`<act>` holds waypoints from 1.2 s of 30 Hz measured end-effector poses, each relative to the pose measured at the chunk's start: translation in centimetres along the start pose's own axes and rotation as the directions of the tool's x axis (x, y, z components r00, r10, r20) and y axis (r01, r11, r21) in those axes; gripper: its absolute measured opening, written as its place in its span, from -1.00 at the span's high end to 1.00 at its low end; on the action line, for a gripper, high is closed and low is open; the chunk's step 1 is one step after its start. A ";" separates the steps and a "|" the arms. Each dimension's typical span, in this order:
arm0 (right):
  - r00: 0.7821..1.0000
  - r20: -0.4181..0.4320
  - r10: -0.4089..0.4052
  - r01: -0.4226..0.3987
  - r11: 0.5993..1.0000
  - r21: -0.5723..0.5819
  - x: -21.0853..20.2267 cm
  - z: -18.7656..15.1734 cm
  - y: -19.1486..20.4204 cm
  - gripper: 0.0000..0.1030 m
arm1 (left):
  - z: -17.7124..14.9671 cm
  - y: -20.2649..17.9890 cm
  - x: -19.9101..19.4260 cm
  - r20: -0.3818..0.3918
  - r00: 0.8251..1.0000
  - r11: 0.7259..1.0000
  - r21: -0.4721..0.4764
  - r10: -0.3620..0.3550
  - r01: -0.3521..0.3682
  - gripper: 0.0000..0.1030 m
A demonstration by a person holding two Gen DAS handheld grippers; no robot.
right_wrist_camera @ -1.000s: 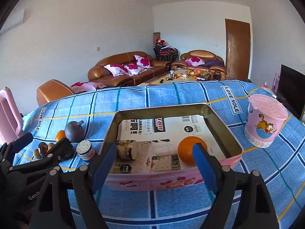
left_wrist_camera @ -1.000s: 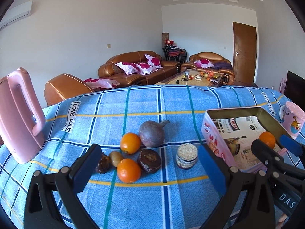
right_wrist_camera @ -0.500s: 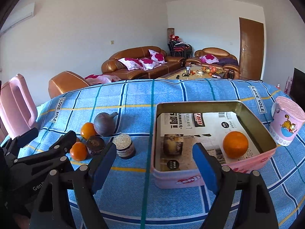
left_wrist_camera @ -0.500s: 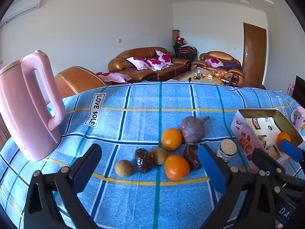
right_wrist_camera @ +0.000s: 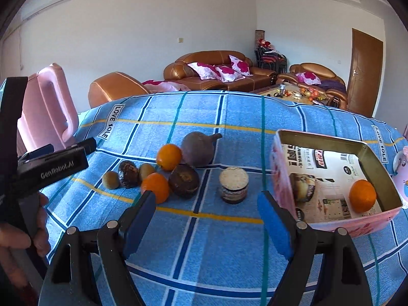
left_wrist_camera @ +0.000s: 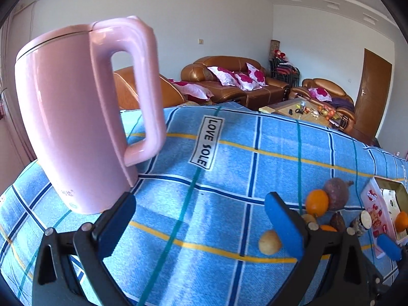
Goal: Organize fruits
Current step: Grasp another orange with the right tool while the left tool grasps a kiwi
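— What are your fingers doing?

— My right gripper (right_wrist_camera: 206, 219) has its blue pads (right_wrist_camera: 139, 220) apart with nothing between them, only bare tablecloth (right_wrist_camera: 204, 255). The jaws have just been closing a little, yet they grip nothing. My left gripper (left_wrist_camera: 201, 227) is spread wide too, empty over the cloth.

— What lies nearest the right one?

— Just past the left pad, at eleven o'clock, sits an orange (right_wrist_camera: 155, 187), touching a dark brown fruit (right_wrist_camera: 184, 181) at its right. At twelve o'clock stands a small jar (right_wrist_camera: 234, 185) with a pale lid, upright and apart from the rest.

— And further out?

— Behind those, a second orange (right_wrist_camera: 168, 156) rests against a big purple fruit with a stem (right_wrist_camera: 199, 150). At ten o'clock are two small brown-green fruits (right_wrist_camera: 111, 179) with a wrinkled dark one (right_wrist_camera: 128, 174) between them.

— Where is the tin?

— At two o'clock. The open tin (right_wrist_camera: 369, 153) is lined with printed paper and holds one orange (right_wrist_camera: 362, 195) near its front right corner and a dark round item (right_wrist_camera: 304, 187) by its left wall.

— What does the left side see?

— A tall pink kettle (left_wrist_camera: 76, 117) at ten o'clock, upright on the cloth, just beyond my left pad. The fruit pile is off at three o'clock, partly hidden behind my right finger; one pale round fruit (left_wrist_camera: 269, 239) lies just beside that finger. My hand (right_wrist_camera: 33, 232) shows at the right view's left edge.
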State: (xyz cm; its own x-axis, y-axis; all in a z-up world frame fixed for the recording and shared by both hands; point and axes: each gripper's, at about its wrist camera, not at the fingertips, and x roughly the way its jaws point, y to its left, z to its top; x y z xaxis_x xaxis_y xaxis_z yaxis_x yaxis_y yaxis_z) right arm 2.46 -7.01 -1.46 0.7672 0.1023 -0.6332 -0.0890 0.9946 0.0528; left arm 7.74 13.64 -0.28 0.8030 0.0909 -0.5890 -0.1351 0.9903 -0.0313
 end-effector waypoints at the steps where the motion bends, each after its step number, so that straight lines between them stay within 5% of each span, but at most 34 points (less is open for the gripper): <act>1: 1.000 -0.019 0.025 -0.025 1.000 -0.010 0.4 0.0 0.7 -0.33 | 0.1 0.4 0.2 -0.003 1.000 1.000 -0.004 0.009 -0.009 -0.99; 2: 0.998 -0.044 0.047 -0.048 0.999 -0.017 0.8 -0.1 1.3 -0.21 | 0.2 0.7 0.3 -0.006 1.000 1.000 -0.006 0.013 -0.013 -0.99; 7: 0.981 -0.149 0.121 -0.114 0.992 0.057 3.7 0.2 2.8 -0.19 | 0.2 1.6 0.7 -0.020 1.000 1.000 -0.010 0.014 -0.014 -0.99; 17: 0.978 -0.191 0.084 -0.068 0.994 0.088 6.9 1.8 3.7 -0.18 | 0.3 0.5 1.9 -0.066 0.998 0.996 0.082 -0.022 0.027 -0.96; 20: 0.978 -0.196 0.075 -0.062 0.995 0.074 7.1 2.0 3.9 0.17 | 0.1 -0.6 1.9 -0.070 0.997 0.987 0.154 -0.027 0.038 -0.95; 25: 0.977 -0.197 0.081 -0.073 0.996 0.046 6.5 1.6 3.7 0.33 | -0.4 -2.1 1.9 -0.096 0.992 0.963 0.251 -0.077 0.099 -0.94; 32: 0.976 -0.162 0.143 -0.145 0.989 -0.002 2.9 -0.3 3.0 0.34 | -1.4 -3.8 1.4 -0.172 0.964 0.914 0.320 -0.203 0.250 -0.29; 36: 0.978 -0.139 0.153 -0.156 0.988 -0.013 1.2 -1.1 1.8 0.34 | -2.0 -5.0 1.1 -0.196 0.951 0.887 0.356 -0.238 0.295 -0.19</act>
State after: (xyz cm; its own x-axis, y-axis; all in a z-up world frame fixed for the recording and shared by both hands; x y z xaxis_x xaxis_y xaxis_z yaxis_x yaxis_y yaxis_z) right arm 2.50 -5.11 -2.96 0.6486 0.2500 -0.7189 -0.2158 0.9662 0.1413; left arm 8.07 8.57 -2.40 0.6825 -0.1695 -0.7110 0.3237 0.9422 0.0861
